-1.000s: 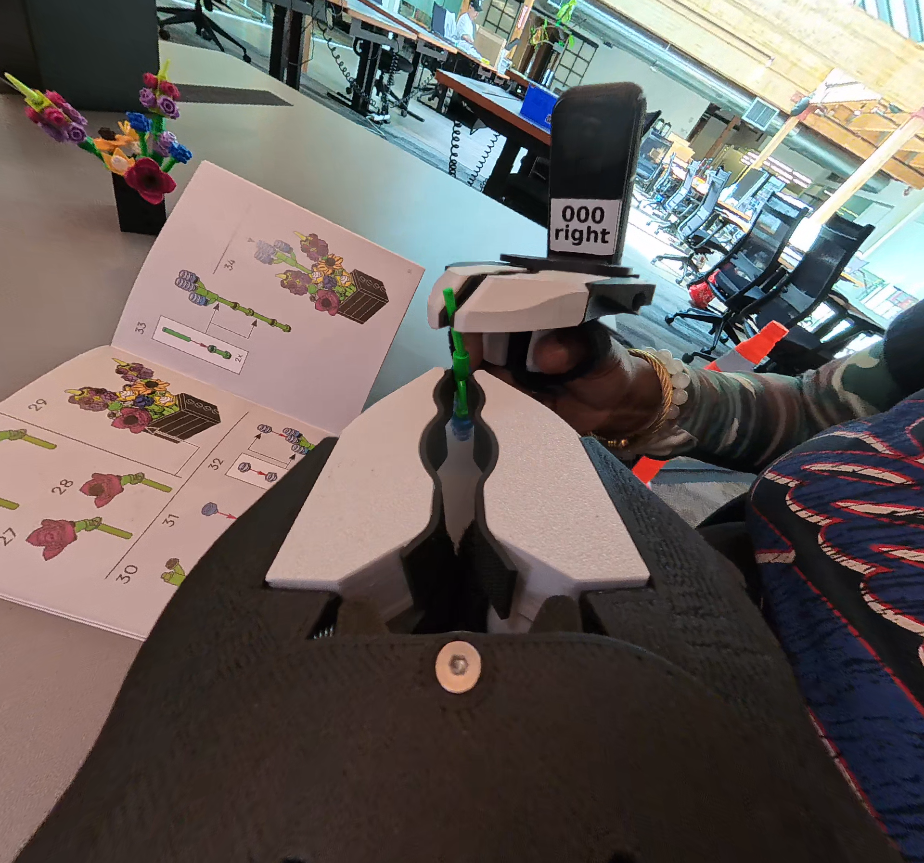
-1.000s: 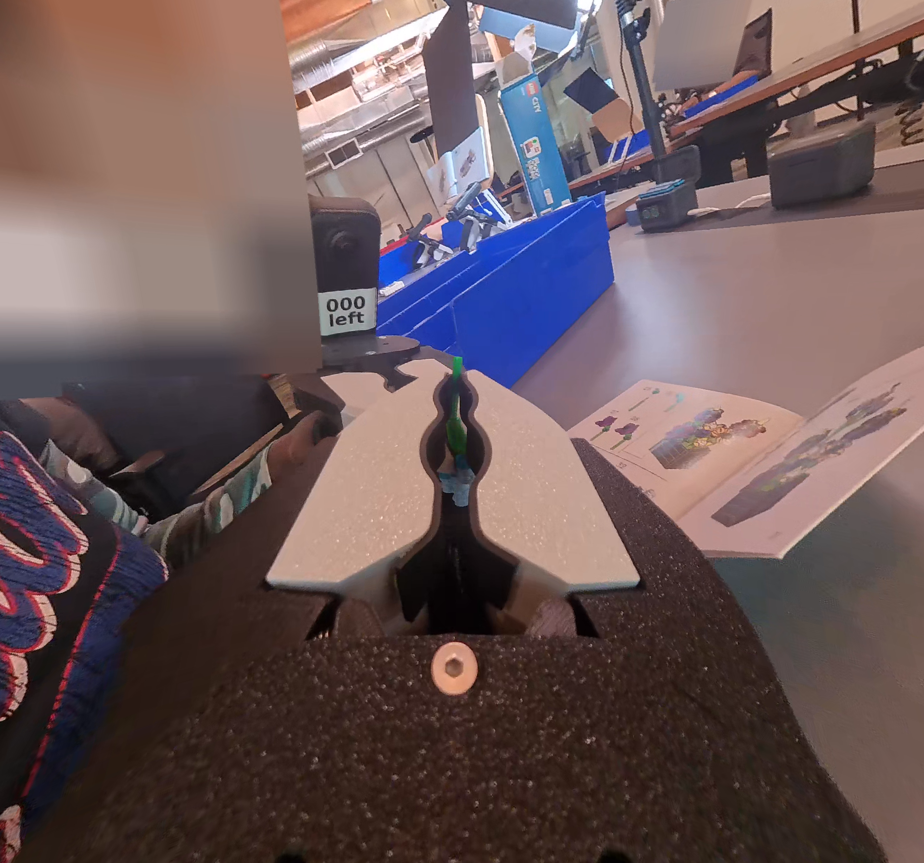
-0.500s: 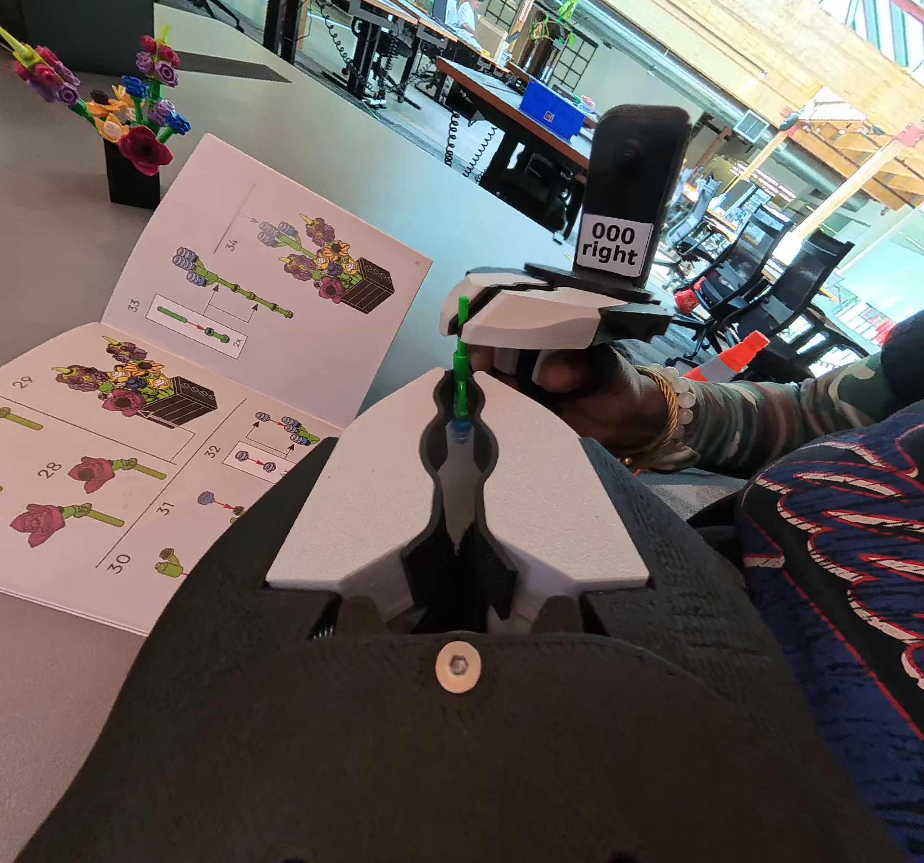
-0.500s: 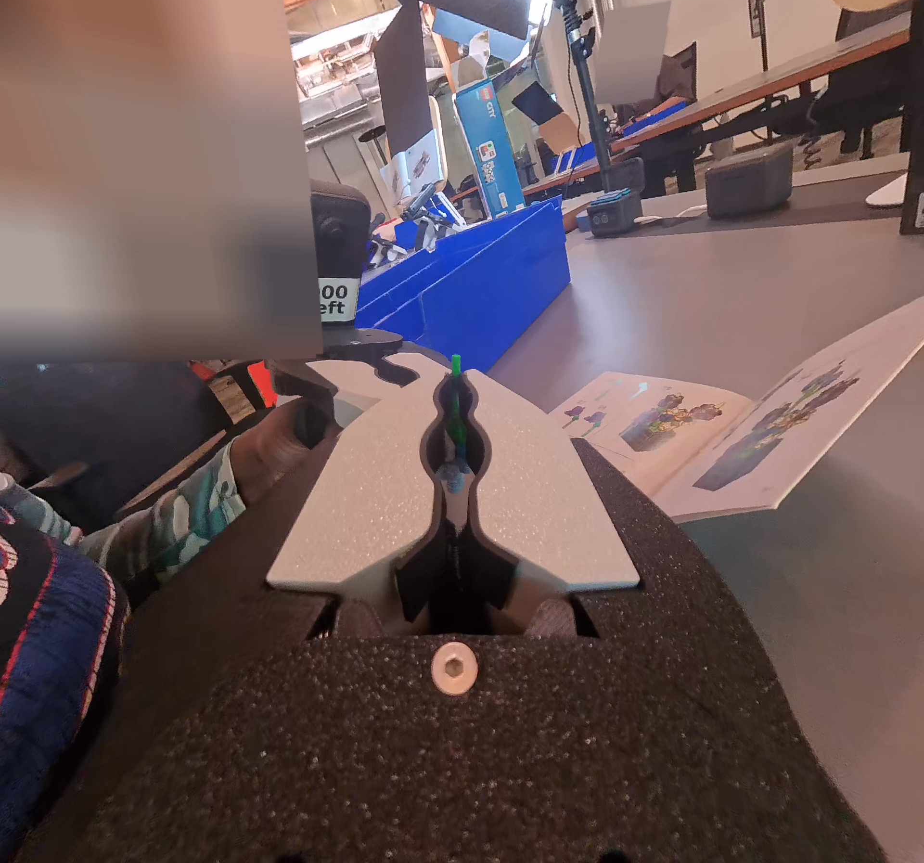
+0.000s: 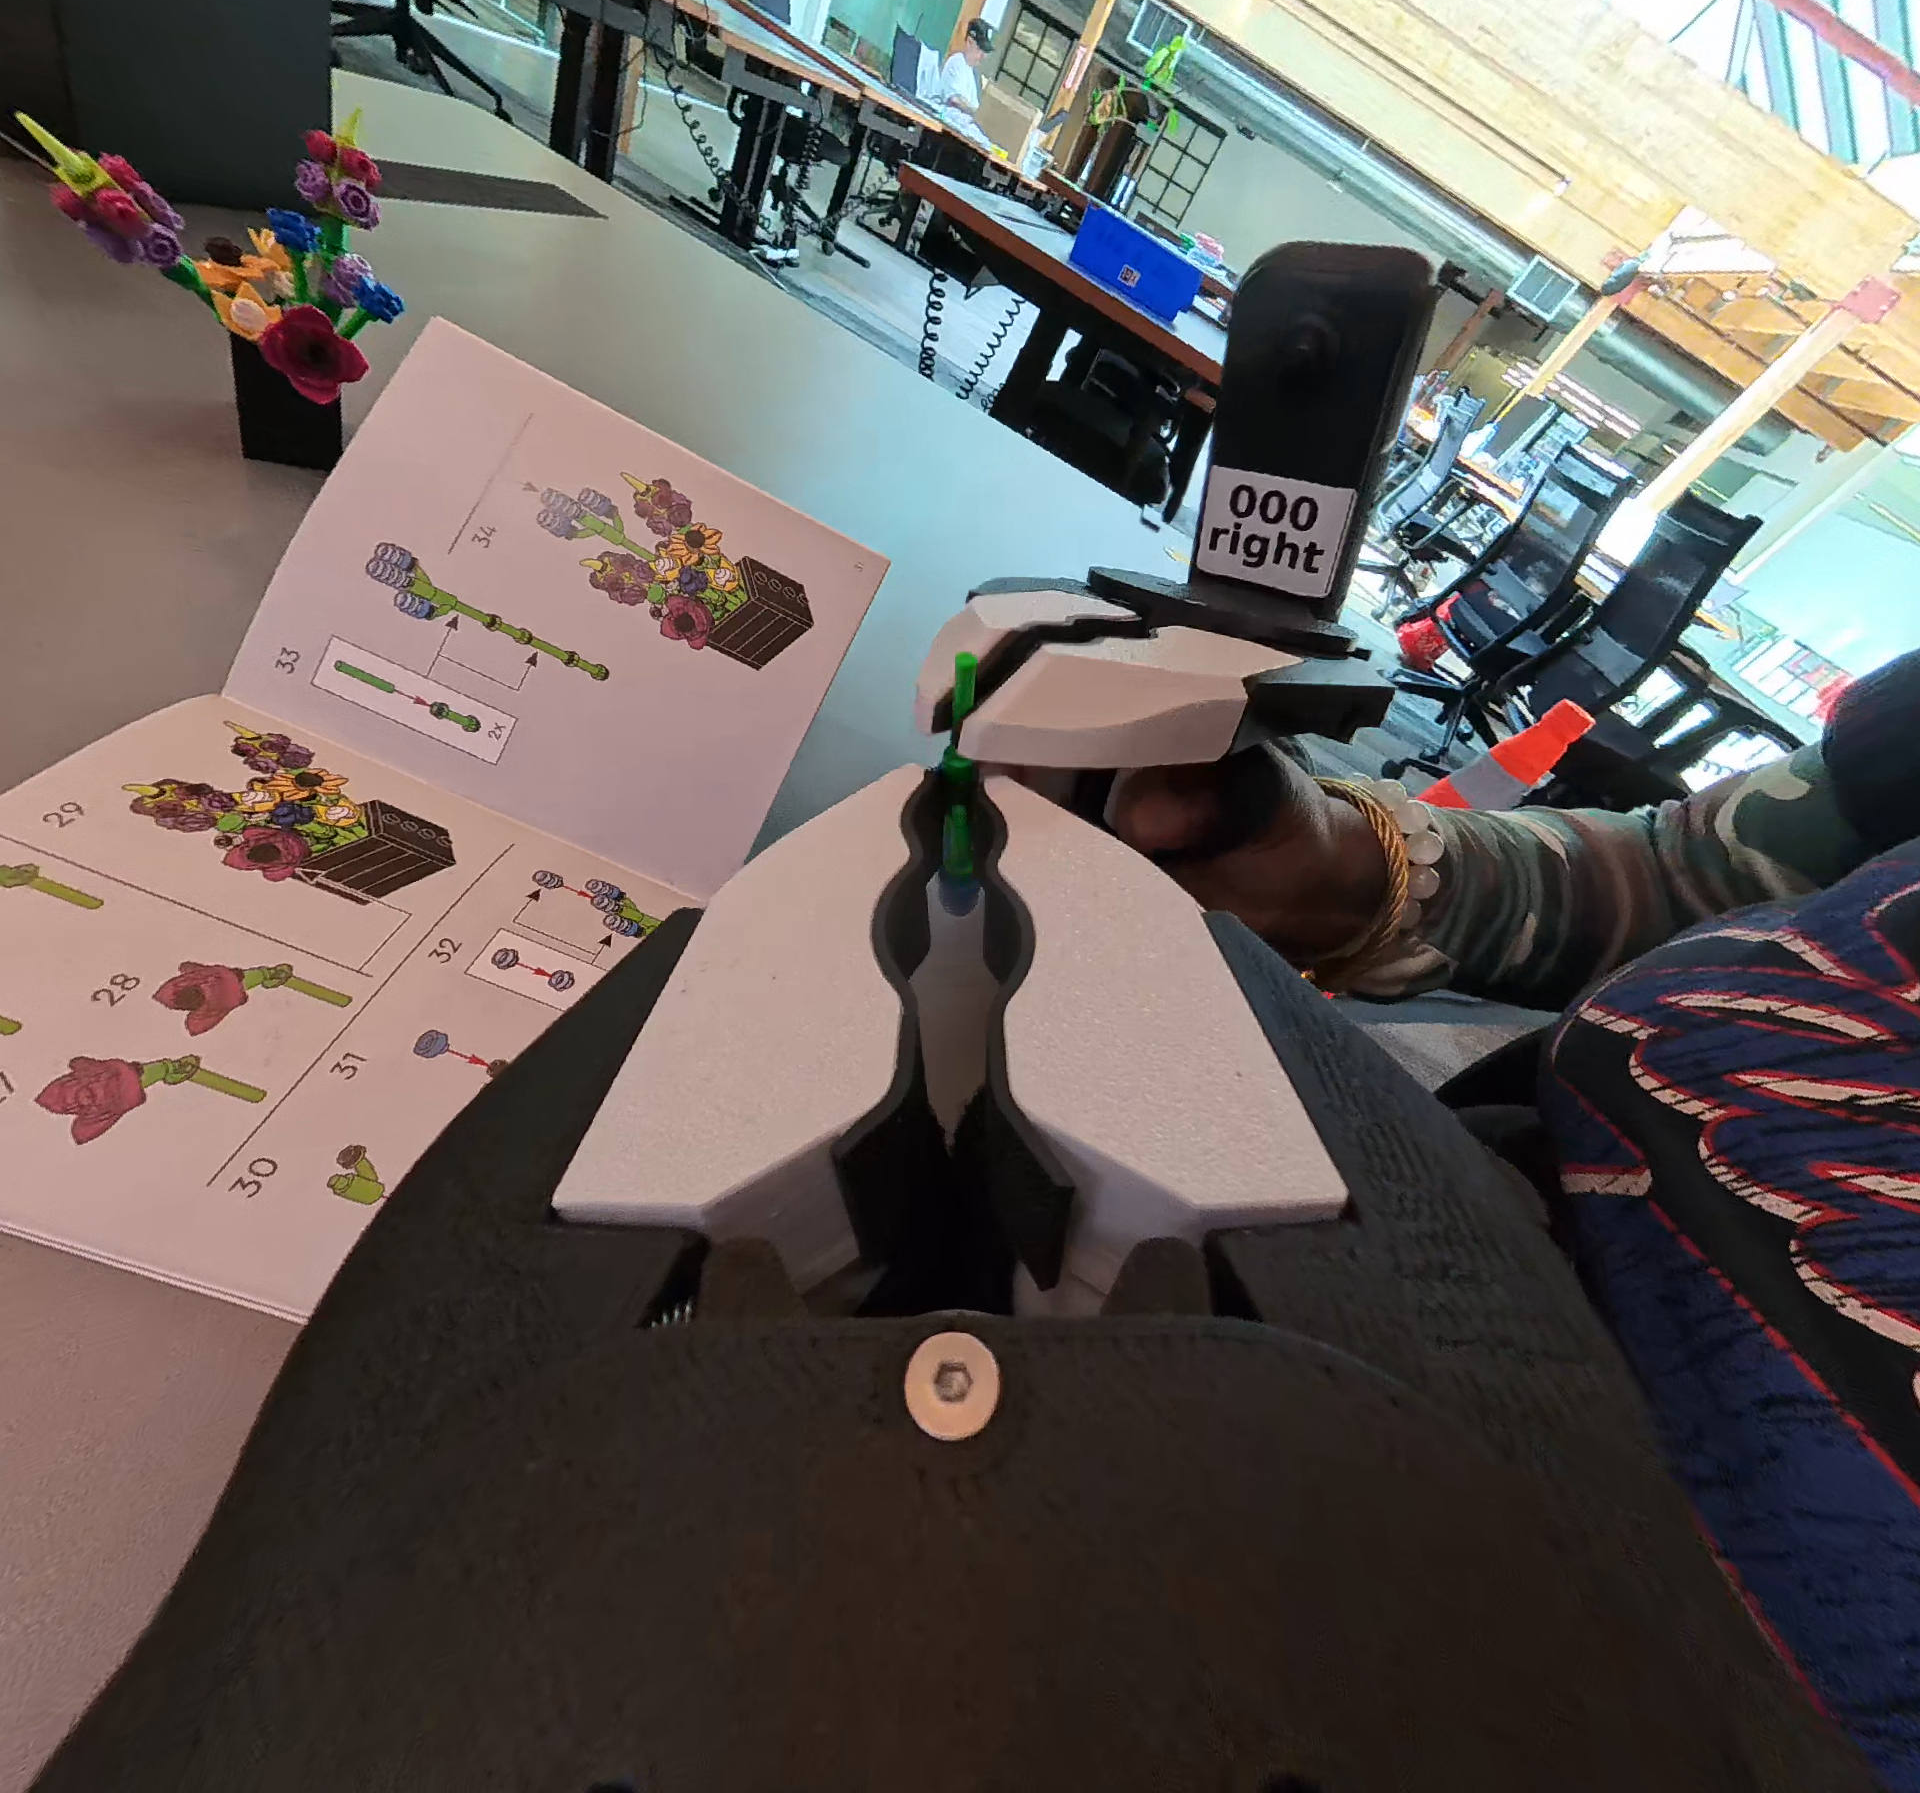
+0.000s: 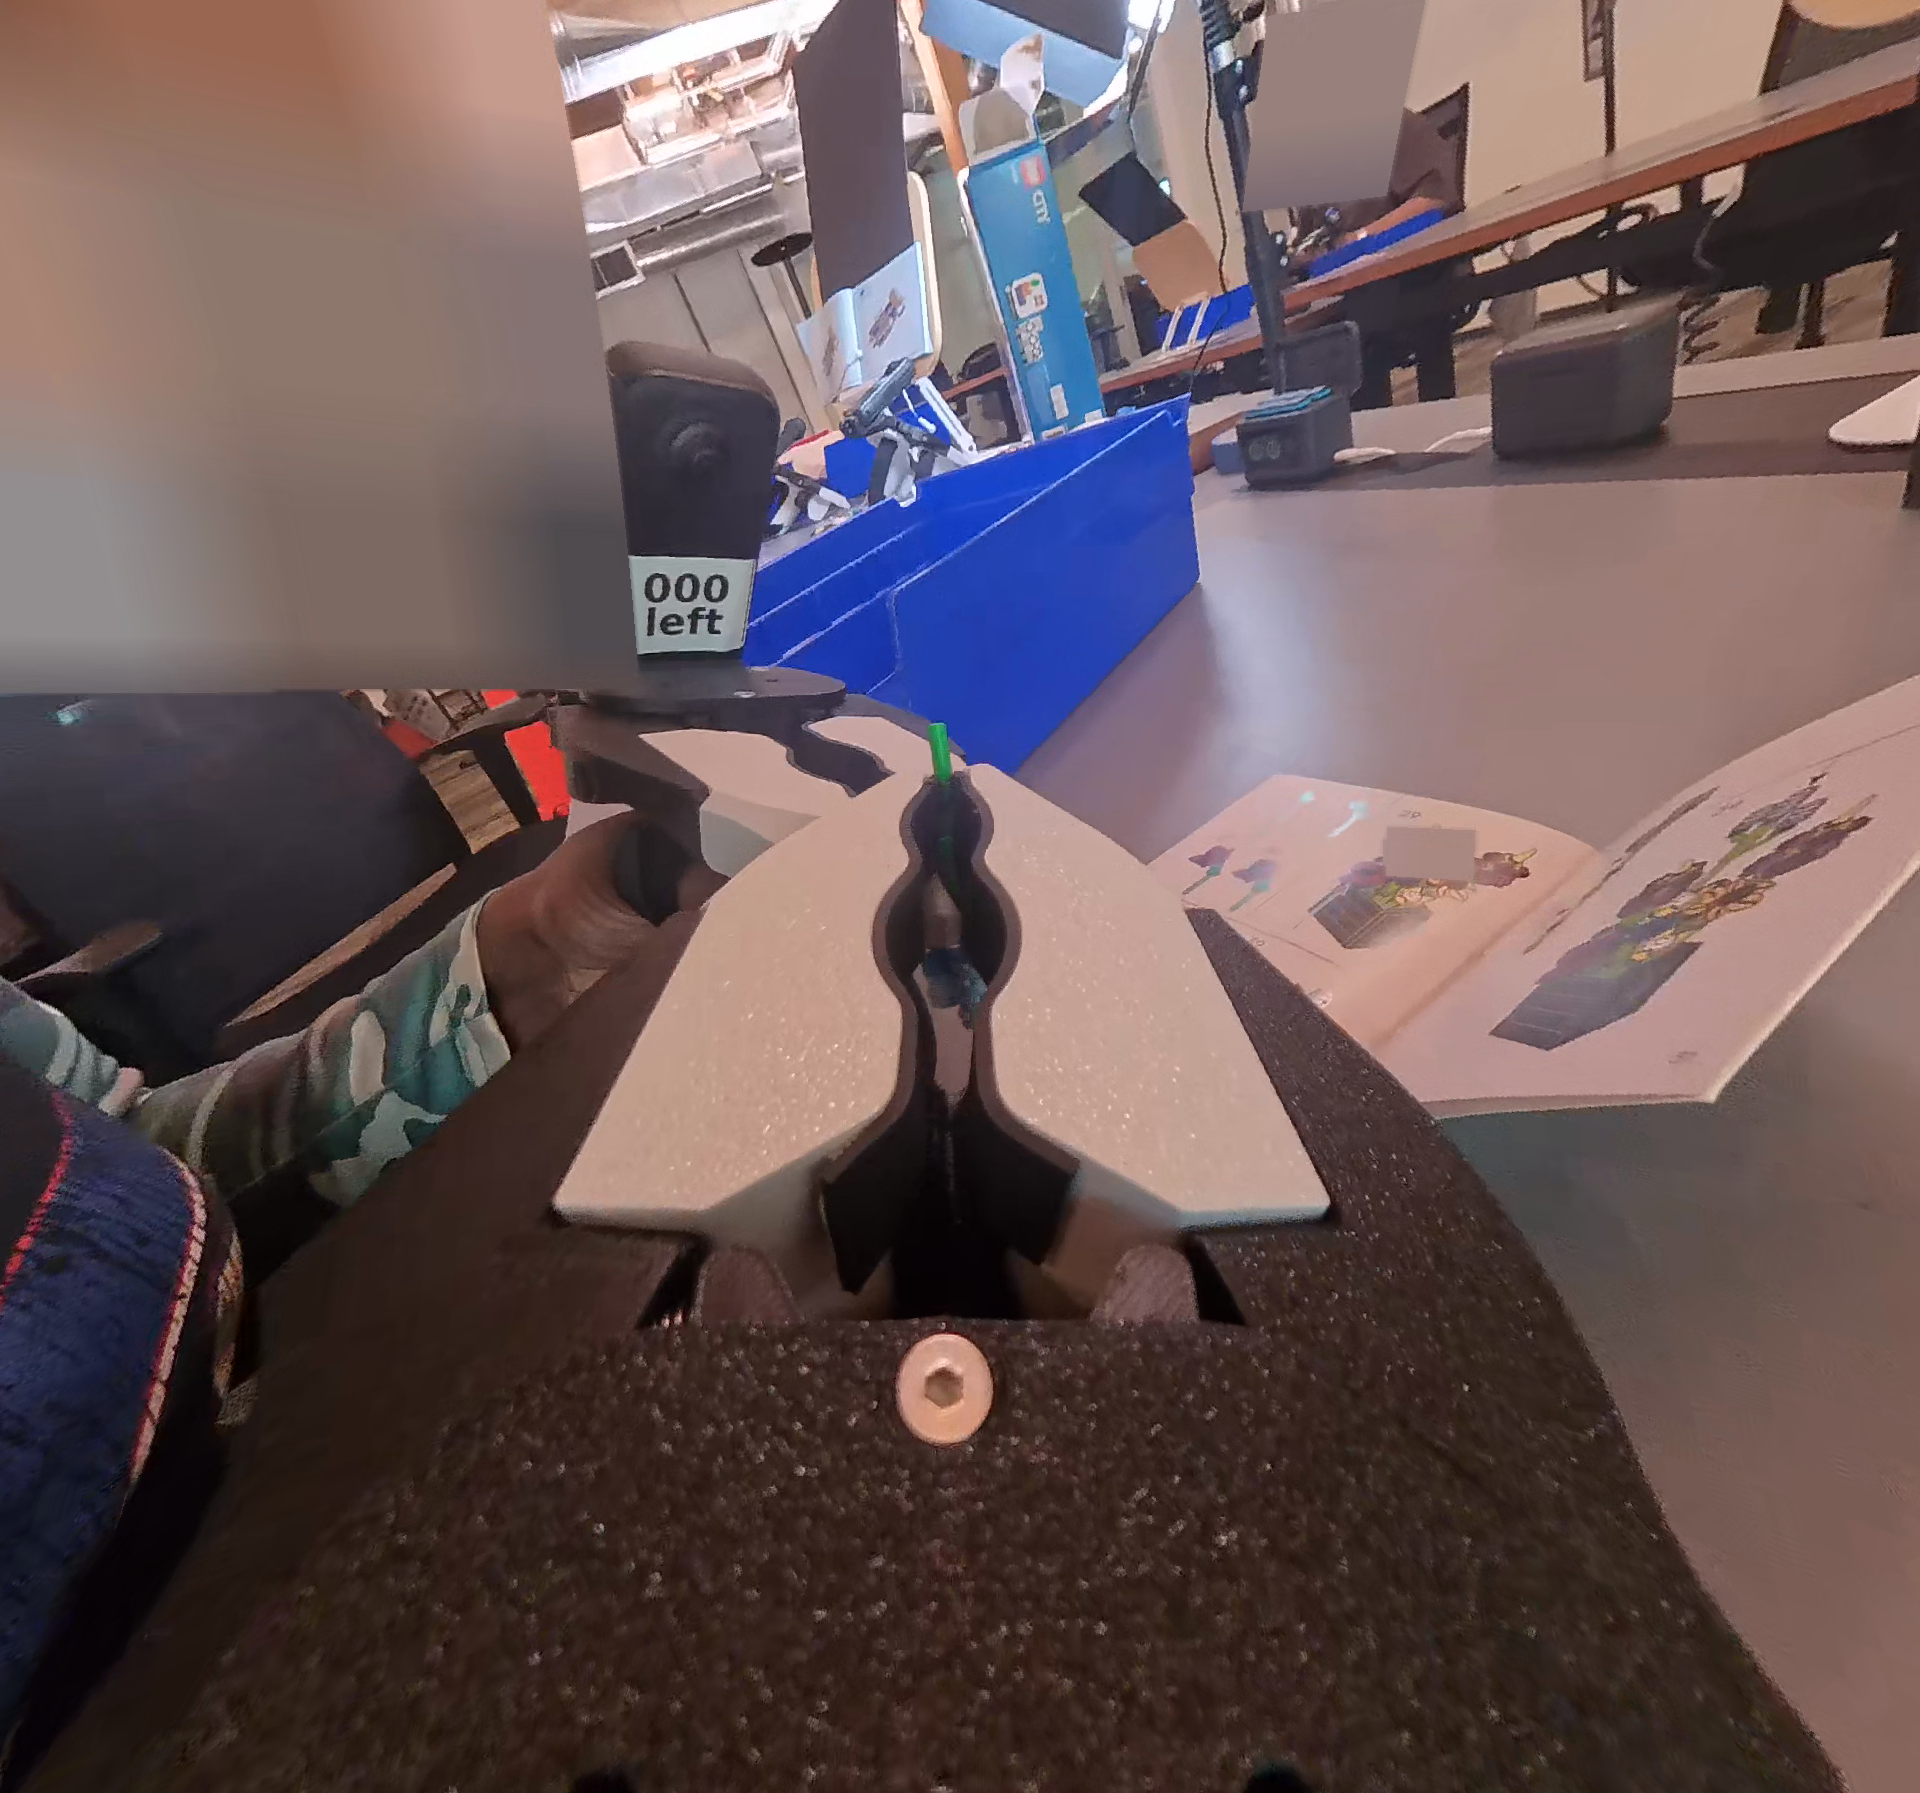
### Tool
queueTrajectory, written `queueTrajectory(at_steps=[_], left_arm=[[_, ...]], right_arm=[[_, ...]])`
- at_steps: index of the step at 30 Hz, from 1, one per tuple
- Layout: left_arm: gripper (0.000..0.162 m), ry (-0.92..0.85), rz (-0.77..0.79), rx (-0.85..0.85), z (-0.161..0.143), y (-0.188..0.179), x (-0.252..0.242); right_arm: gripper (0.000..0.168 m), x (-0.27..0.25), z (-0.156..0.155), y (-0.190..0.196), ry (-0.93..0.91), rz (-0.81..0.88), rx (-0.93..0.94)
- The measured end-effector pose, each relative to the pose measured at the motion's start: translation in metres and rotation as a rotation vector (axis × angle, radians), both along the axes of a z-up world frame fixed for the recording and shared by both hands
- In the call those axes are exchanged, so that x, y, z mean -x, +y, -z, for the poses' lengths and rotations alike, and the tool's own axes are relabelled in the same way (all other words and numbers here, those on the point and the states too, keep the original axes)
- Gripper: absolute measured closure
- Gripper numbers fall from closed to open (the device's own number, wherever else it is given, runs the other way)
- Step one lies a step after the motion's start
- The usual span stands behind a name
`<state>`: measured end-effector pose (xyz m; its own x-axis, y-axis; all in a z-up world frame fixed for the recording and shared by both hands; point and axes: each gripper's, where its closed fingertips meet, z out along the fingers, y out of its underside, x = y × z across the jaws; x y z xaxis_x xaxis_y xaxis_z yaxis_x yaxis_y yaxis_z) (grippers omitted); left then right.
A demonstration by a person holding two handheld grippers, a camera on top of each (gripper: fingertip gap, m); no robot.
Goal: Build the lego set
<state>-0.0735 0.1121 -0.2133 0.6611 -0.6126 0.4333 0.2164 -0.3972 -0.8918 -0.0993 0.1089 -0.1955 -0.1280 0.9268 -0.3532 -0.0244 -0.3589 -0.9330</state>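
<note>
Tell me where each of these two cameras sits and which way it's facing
Left wrist view: on the left gripper, facing the open instruction booklet, flower bouquet model and right gripper; a camouflage sleeve shows.
Right wrist view: on the right gripper, facing the left gripper and blue plastic bins.
Shared: the thin green stem piece, clamped by both, and the booklet.

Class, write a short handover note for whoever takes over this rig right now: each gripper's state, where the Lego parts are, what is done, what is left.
Left gripper: shut on the lower part of the green stem, a small blue piece at its base.
Right gripper: shut on the stem's upper part; both hold it in the air.
Flower bouquet stands in its black pot on the table, beyond the open instruction booklet.
Done: most flowers seem planted.
Left, probably: finish this stem and add it to the bouquet.
</note>
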Motion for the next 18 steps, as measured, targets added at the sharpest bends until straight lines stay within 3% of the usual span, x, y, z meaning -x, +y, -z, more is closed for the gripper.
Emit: queueTrajectory(at_steps=[18], left_arm=[[0.158, 0.027, 0.023, -0.008, 0.001, -0.002, -0.004]], right_arm=[[0.165, -0.013, 0.001, 0.006, 0.000, 0.026, 0.086]])
